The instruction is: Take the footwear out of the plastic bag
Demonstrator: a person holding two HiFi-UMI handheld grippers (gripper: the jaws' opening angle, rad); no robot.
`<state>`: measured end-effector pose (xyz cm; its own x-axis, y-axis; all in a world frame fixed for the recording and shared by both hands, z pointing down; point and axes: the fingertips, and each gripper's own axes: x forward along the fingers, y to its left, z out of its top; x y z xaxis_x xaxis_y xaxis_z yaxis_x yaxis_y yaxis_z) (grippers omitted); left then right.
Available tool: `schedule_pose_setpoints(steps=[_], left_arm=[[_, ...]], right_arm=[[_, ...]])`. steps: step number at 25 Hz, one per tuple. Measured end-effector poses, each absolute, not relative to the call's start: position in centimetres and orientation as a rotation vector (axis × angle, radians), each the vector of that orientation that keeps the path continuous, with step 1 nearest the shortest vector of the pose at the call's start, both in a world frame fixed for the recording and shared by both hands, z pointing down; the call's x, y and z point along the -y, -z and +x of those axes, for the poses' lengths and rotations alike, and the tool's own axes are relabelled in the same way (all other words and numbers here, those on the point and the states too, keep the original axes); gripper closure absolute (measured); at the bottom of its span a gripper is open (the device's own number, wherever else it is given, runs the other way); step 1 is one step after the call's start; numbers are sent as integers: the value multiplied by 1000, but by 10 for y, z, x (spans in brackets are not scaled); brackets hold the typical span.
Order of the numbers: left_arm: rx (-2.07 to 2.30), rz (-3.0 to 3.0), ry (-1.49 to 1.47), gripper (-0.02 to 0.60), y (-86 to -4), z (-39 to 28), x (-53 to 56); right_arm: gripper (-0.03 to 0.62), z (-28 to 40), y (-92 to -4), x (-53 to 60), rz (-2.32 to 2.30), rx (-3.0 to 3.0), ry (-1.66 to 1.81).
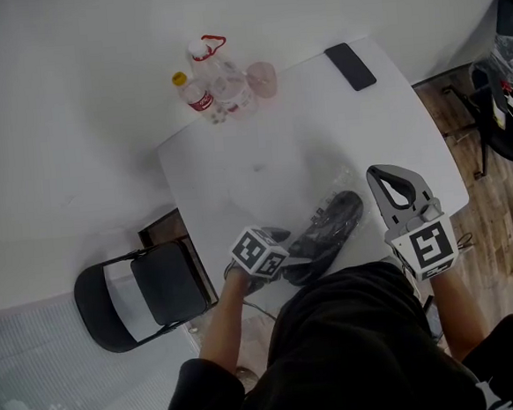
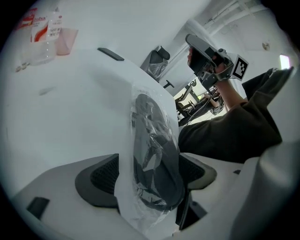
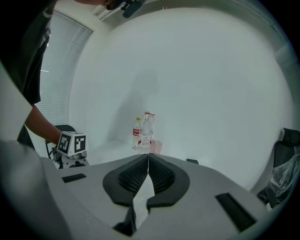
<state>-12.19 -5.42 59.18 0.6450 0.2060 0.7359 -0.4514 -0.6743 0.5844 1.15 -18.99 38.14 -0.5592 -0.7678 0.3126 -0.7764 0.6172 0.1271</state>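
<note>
Straddling the bagged black shoe (image 1: 333, 225) with the left gripper (image 2: 149, 174), jaws spread wide, pads not yet squeezing.

Lying on the white table (image 1: 269, 146) near its front edge, fully wrapped in the clear plastic bag (image 2: 129, 206). Probably lining up a hold on the shoe's near end. Holding the right gripper (image 3: 148, 160) raised alongside, jaws pressed together on nothing, likely saving it for pinching the film. Showing crinkled film between the pads only in the left gripper view, and the whole layout only from the head.
</note>
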Motion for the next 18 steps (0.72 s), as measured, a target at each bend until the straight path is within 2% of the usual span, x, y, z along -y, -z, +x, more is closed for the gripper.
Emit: schedule_pose_setpoints(steps=[11, 18], left_arm=[[16, 1947, -843, 193, -583, -108, 29], [-209, 1880, -609, 201, -541, -101, 22]], right_arm=[[576, 1, -381, 189, 1207, 2512, -31], [576, 1, -381, 191, 1200, 2516, -31]])
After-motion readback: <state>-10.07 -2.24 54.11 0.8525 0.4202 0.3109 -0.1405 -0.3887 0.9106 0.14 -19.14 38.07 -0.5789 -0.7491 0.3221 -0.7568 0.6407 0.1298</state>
